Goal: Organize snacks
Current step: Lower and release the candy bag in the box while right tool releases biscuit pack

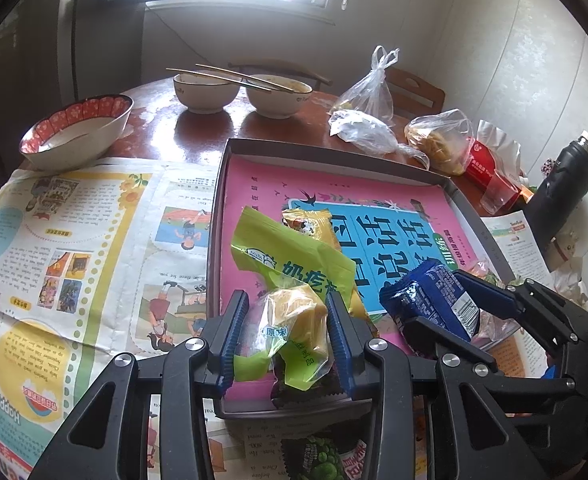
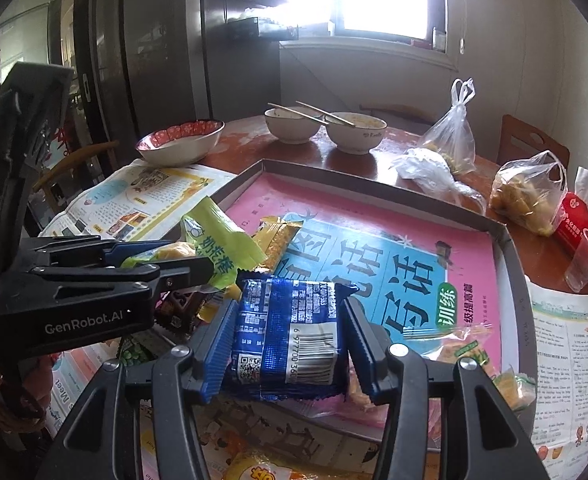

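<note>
- Left gripper (image 1: 288, 330) is closed on a clear-wrapped yellow snack (image 1: 294, 320), above the green packet (image 1: 294, 256).
- Right gripper (image 2: 290, 346) squeezes a blue packet (image 2: 290, 336) over the near edge of the tray (image 2: 512, 264).
- Both snacks hang over the tray's pink book (image 2: 374, 216).

A: What colours are the snacks?
B: One packet (image 2: 284, 334) is shiny blue with a white barcode; the bag (image 1: 290, 258) is lime green, over a yellow-orange wrapper (image 1: 308, 220).
A: And the tray (image 2: 512, 248)?
B: Grey rim, with a pink and sky-blue book cover (image 2: 378, 256) inside. The bowl (image 1: 76, 132) has red petal patterning.
</note>
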`<state>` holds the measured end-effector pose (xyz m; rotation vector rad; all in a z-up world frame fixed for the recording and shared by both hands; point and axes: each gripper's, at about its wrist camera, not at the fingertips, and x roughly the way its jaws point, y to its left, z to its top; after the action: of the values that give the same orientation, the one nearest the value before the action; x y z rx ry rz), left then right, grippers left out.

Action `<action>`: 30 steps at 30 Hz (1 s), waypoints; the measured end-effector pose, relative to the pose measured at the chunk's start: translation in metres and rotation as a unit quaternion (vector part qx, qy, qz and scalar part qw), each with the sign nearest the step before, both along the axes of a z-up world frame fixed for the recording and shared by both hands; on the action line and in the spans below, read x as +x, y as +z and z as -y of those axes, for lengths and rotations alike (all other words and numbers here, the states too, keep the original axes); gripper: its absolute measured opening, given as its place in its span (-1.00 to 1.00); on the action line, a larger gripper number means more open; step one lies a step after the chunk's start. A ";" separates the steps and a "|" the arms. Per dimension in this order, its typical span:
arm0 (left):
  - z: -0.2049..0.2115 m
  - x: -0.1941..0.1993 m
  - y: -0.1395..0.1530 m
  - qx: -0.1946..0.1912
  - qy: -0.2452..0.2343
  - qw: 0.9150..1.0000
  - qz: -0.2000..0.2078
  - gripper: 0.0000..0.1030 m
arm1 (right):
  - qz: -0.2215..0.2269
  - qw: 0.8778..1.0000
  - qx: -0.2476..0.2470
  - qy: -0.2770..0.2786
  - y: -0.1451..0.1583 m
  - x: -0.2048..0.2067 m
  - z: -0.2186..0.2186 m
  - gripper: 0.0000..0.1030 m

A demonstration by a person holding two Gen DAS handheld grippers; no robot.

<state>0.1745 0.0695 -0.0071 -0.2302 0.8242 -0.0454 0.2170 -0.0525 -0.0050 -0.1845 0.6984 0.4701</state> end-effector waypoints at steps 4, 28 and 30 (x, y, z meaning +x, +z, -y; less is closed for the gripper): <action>0.002 -0.002 0.003 0.001 -0.004 1.000 0.004 -0.20 | 0.004 1.000 0.000 -0.002 0.003 -0.005 0.004 0.13; 0.022 -0.035 0.034 0.026 -0.032 0.998 0.040 0.25 | 0.026 0.997 0.066 -0.032 0.034 -0.035 0.054 0.55; 0.022 -0.037 0.036 0.022 -0.034 0.998 0.041 0.28 | 0.029 0.997 0.066 -0.031 0.036 -0.038 0.057 0.56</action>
<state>0.1373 0.0473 0.0284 -0.1583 0.7509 -0.0990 0.1786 -0.1091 0.0309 -0.0514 0.6129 0.4482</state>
